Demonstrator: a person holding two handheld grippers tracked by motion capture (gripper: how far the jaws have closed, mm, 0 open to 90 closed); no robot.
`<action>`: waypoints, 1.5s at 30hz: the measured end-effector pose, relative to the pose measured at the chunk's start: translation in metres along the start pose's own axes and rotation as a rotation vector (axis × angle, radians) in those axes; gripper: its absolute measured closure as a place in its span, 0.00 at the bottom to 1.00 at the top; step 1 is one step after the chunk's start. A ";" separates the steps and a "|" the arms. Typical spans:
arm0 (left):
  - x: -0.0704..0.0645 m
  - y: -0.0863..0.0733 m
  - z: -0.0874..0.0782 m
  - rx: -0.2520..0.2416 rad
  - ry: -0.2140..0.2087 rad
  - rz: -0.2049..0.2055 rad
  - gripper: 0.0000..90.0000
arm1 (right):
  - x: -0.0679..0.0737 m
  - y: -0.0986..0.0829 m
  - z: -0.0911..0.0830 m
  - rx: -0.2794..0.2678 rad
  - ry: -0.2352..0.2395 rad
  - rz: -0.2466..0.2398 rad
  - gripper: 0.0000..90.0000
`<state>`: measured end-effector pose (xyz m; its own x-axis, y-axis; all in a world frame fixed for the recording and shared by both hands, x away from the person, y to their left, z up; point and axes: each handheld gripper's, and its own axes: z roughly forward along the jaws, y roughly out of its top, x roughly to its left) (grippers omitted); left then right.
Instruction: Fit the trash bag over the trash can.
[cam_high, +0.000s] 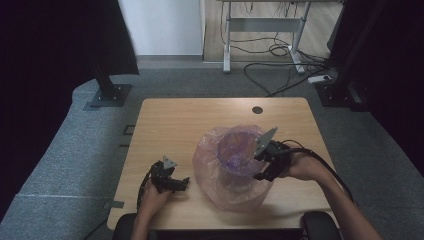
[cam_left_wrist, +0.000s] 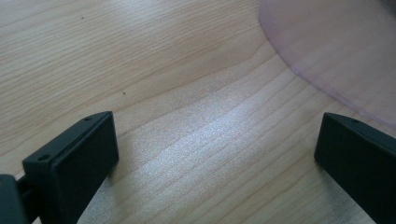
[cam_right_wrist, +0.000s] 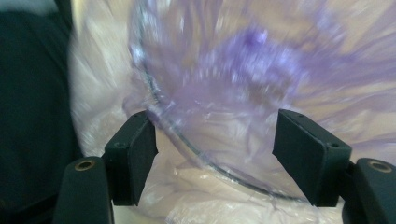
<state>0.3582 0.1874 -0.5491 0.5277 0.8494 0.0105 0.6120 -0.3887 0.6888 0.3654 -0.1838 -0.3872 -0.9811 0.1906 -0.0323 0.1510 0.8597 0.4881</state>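
A clear purple bowl (cam_high: 240, 150) sits on a crumpled pink translucent plastic bag (cam_high: 227, 192) at the middle right of the wooden table (cam_high: 170, 125). My right gripper (cam_high: 261, 167) is at the bowl's right rim and stands open. In the right gripper view the bowl (cam_right_wrist: 261, 70) is blurred; its rim runs between the jaws of my right gripper (cam_right_wrist: 215, 154), with the bag (cam_right_wrist: 102, 93) behind. My left gripper (cam_high: 184, 183) rests low over the table just left of the bag. In its own view my left gripper (cam_left_wrist: 215, 154) is open over bare wood, the bag's edge (cam_left_wrist: 345, 51) lying ahead to the right.
A round black cable hole (cam_high: 257, 109) marks the table's far edge. Beyond the table are a white desk frame (cam_high: 260, 30), loose cables (cam_high: 280, 50), a power strip (cam_high: 320, 78) and black stand bases (cam_high: 107, 95) on grey carpet. Dark curtains hang at both sides.
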 end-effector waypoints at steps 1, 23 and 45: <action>0.000 0.000 0.000 0.000 0.000 0.000 0.00 | -0.001 -0.001 -0.008 -0.041 0.004 0.018 0.32; 0.000 0.000 0.000 0.000 0.001 0.000 0.00 | -0.042 -0.015 0.019 0.030 -0.198 0.587 0.54; 0.000 0.000 0.000 -0.001 0.002 -0.001 0.00 | 0.030 -0.027 -0.011 -0.090 -0.257 0.360 0.25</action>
<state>0.3582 0.1872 -0.5492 0.5258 0.8505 0.0116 0.6120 -0.3878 0.6892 0.3302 -0.2063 -0.3915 -0.8048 0.5909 -0.0567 0.4546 0.6749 0.5813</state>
